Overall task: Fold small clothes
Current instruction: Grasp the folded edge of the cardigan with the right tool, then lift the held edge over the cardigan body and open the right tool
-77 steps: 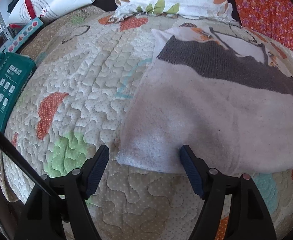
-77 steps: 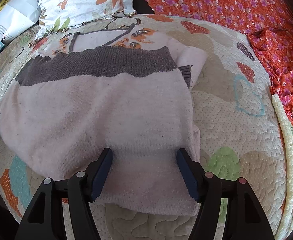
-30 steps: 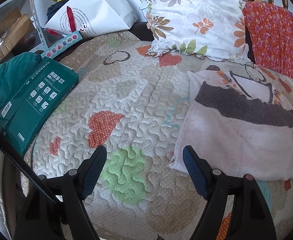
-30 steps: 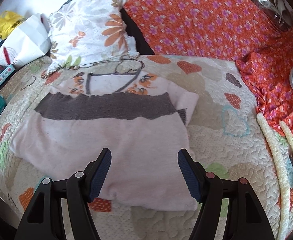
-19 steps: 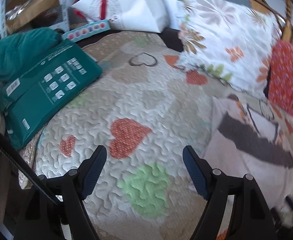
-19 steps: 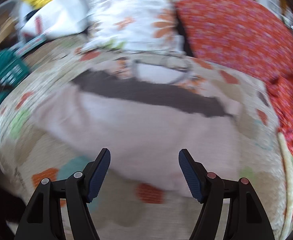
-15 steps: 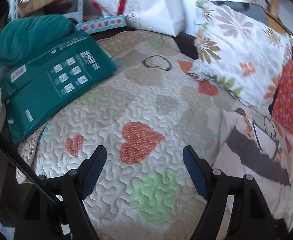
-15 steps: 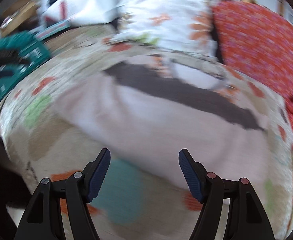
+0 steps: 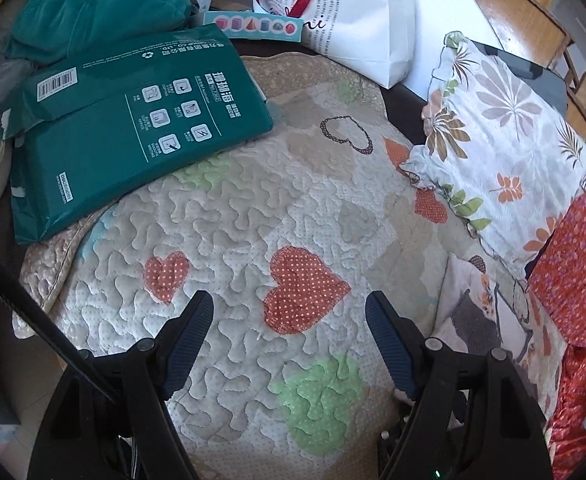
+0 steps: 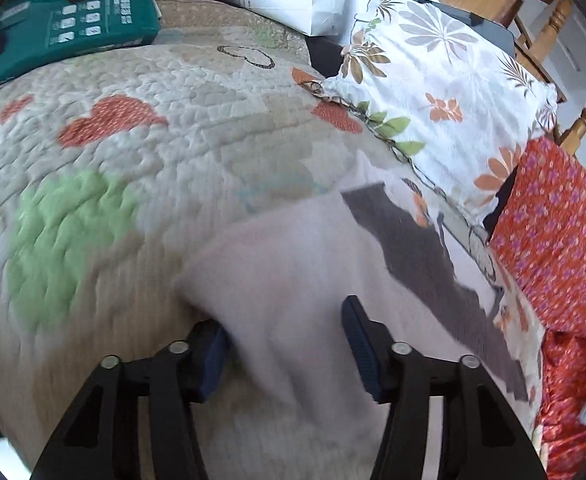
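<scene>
- right wrist view: one folded garment (image 10: pixel 293 280), pale pink with a dark grey band, lies on the quilt (image 10: pixel 173 152) at the lower right of the bed, next to the floral pillow (image 10: pixel 445 92); this view is blurred.
- right claw (image 10: pixel 285 344) is spread wide, its two blue-padded fingers either side of the garment's near corner; the left finger's tip is partly hidden behind the cloth, and nothing is clamped.
- left wrist view shows only a sliver of the same garment (image 9: pixel 473 312) at the right edge, past the right finger.
- left claw (image 9: pixel 289 336) is likewise wide open and holds nothing, above bare quilt (image 9: pixel 253 208) with an orange dotted heart patch (image 9: pixel 301 292) between its fingers.
- only the left view shows clearly one green packet (image 9: pixel 133 128) with a barcode and small chinese print, one teal plush cushion (image 9: pixel 93 8), and one white paper bag (image 9: pixel 357 20) with red handles and lettering ending "ni".
- both views show one red flowered cloth (image 10: pixel 557 240) at the right.
</scene>
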`<state>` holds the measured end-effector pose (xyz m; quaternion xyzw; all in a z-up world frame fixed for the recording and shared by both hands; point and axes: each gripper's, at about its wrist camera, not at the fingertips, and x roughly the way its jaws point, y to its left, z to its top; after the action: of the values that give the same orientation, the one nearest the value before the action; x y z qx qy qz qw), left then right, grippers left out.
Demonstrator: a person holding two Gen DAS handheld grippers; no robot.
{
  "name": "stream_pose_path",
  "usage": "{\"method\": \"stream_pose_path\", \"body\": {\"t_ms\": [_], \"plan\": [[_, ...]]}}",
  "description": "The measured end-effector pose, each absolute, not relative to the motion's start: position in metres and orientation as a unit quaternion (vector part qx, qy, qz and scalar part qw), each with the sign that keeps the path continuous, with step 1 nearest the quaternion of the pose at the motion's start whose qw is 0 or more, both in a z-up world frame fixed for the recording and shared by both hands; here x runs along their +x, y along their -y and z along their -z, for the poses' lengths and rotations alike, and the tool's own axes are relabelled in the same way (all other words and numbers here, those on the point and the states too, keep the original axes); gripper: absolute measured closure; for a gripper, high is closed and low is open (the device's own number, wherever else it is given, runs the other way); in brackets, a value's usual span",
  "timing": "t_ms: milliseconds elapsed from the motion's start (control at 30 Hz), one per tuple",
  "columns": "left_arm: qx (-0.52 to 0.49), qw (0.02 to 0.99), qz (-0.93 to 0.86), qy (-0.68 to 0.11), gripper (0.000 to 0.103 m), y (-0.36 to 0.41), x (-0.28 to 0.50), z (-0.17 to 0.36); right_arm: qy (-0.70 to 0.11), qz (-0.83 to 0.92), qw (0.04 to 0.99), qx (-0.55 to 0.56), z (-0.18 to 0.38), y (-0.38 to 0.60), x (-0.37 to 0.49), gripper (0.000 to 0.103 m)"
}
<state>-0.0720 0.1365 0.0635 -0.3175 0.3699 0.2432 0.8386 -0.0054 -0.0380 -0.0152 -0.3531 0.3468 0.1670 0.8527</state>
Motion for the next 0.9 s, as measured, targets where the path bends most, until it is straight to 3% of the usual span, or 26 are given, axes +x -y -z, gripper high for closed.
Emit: {"method": "stream_pose_path", "body": {"t_ms": [67,167,267,400,633,733,900], "plan": [[-0.319,0.838,-0.248,-0.366,0.026,-0.138,-0.073,-0.064,-0.347,-0.164,0.853,-0.353,0.018,0.028,0.003,0.062],[-0.324,0.836,-0.253,-0.364,0.026,-0.141,-0.074,-0.063,-0.364,-0.171,0.853,-0.332,0.02,0.021,0.011,0.084],[-0.331,0.833,-0.255,-0.362,0.026,-0.139,-0.073,-0.062,-0.396,-0.19,0.859,-0.264,0.006,0.036,0.024,0.09],[-0.327,0.837,-0.242,-0.365,0.026,-0.126,-0.067,-0.063,-0.416,-0.189,0.882,-0.116,-0.043,0.102,0.05,0.091],[-0.292,0.851,-0.199,-0.389,0.026,-0.071,-0.047,-0.062,-0.39,-0.104,0.909,0.106,-0.11,0.302,0.051,0.092],[-0.279,0.853,-0.168,-0.407,0.026,-0.038,-0.036,-0.058,-0.394,-0.041,0.907,0.142,-0.101,0.378,0.027,0.092],[-0.252,0.856,-0.098,-0.44,0.026,0.016,-0.005,-0.05,-0.478,0.008,0.86,0.18,-0.034,0.44,0.015,0.092]]}}
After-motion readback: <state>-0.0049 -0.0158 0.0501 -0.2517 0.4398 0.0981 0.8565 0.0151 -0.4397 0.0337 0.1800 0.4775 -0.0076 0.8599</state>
